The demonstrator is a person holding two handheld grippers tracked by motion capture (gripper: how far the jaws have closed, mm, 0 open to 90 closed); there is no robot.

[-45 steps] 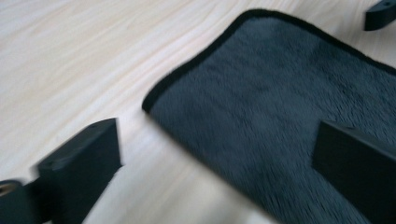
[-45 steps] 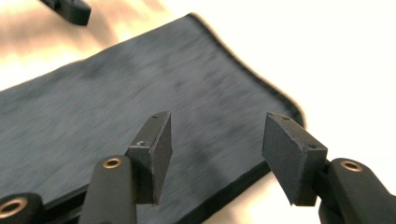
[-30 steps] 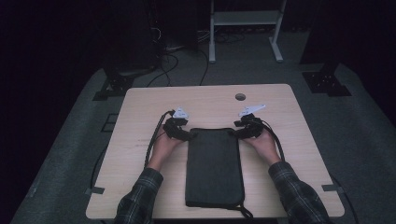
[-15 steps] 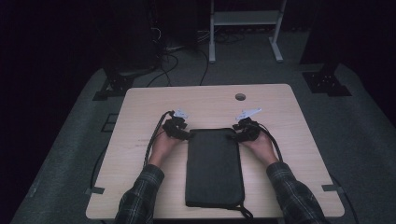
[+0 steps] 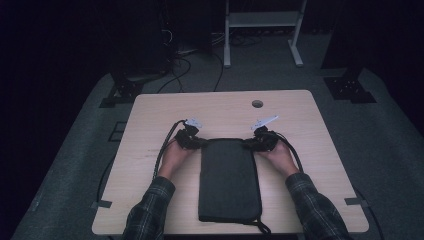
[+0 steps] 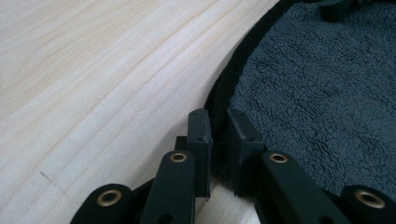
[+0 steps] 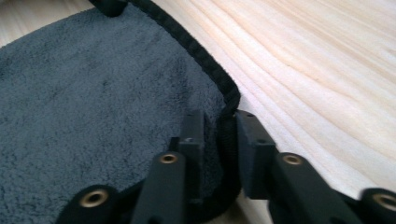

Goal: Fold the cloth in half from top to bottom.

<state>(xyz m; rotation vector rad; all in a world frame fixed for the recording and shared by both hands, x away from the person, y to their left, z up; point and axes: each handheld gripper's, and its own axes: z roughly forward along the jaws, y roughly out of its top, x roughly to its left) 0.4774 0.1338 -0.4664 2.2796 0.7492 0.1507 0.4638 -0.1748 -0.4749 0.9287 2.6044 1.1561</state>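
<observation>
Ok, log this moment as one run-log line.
stage: gripping far corners | left gripper: jaws just closed on dark towel corner | right gripper: jaws just closed on other corner | towel: folded, flat on table

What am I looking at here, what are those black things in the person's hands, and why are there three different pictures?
A person sits at a wooden table with a hand-held pinching tool in each hand. The high view comes from a camera above, looking down on the table; there the left tool shows at the left and the right tool at the right. The other two pictures come from small cameras riding on each tool, looking along its two black jaws. On the table lies a dark grey folded towel. Each tool has just been closing its jaws on one far corner of the towel: the left tool pinches the dark hem, and the right tool does the same.
</observation>
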